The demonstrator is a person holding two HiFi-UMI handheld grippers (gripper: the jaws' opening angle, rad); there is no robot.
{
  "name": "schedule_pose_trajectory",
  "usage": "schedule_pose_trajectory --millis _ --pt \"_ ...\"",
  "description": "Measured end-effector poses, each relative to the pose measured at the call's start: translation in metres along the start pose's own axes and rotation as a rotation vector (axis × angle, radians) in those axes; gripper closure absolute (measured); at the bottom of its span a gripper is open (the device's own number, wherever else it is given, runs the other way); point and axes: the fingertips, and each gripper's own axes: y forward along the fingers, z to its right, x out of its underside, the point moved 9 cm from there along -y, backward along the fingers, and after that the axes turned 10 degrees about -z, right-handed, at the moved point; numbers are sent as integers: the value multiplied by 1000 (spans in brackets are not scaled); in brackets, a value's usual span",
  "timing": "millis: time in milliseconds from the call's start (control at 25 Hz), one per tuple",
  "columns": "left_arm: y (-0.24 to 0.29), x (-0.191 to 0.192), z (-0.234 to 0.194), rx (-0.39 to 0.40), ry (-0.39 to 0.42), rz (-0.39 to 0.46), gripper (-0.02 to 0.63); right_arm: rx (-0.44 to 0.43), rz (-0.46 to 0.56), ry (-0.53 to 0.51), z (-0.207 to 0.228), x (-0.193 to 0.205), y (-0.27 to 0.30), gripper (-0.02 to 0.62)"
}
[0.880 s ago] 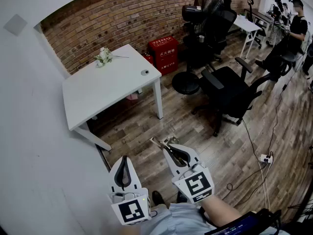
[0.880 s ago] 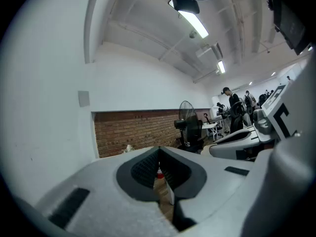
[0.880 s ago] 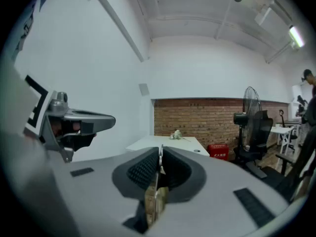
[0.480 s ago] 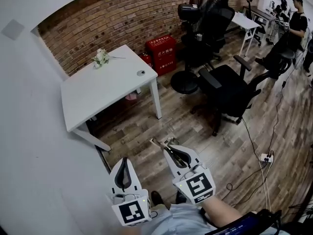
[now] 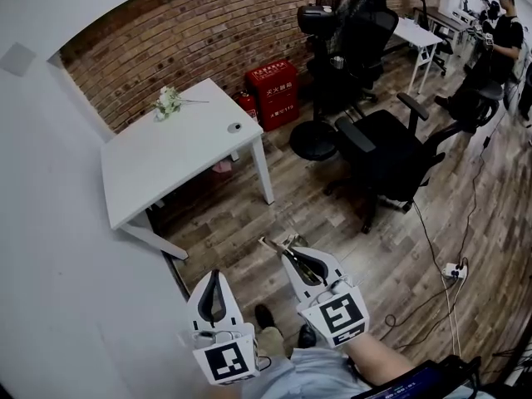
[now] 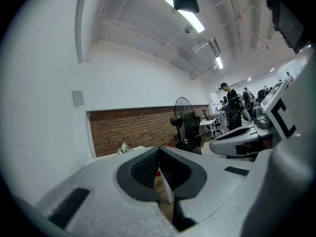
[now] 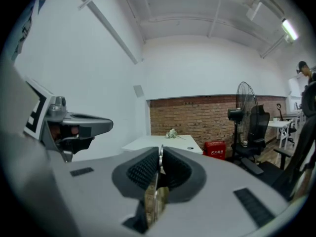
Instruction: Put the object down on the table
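A white table [image 5: 166, 160] stands against the wall and brick corner ahead, also seen in the right gripper view [image 7: 158, 142]. My right gripper [image 5: 287, 252] is held level over the wooden floor, well short of the table. It is shut on a thin flat shiny object [image 5: 270, 244], which I see edge-on between the pads [image 7: 154, 199]. My left gripper [image 5: 214, 274] is beside it at the left, shut with nothing between its jaws [image 6: 159, 149].
White flowers [image 5: 169, 100] and a small round thing [image 5: 234, 127] lie on the table. Red boxes [image 5: 273, 90] sit by the brick wall. Black office chairs [image 5: 391, 152] and a standing fan [image 5: 320, 131] are at the right, a power strip [image 5: 455, 268] with cables on the floor, a person [image 5: 499, 32] far back.
The head view has shifted slightly, so the table and chairs sit a little further left. Both grippers keep the same pose, and the right one still holds the object.
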Motion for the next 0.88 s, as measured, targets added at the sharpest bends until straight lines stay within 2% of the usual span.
schedule_pose_trajectory --millis 320,640,880 --pt "49 5 -21 6 -42 -21 598 -1 -37 1 15 -4 48 561" --pt "132 12 -76 17 -56 -39 597 1 -67 -15 30 -22 141 560" --pt "186 1 -121 29 -92 -47 598 3 -64 -28 32 -51 208 560"
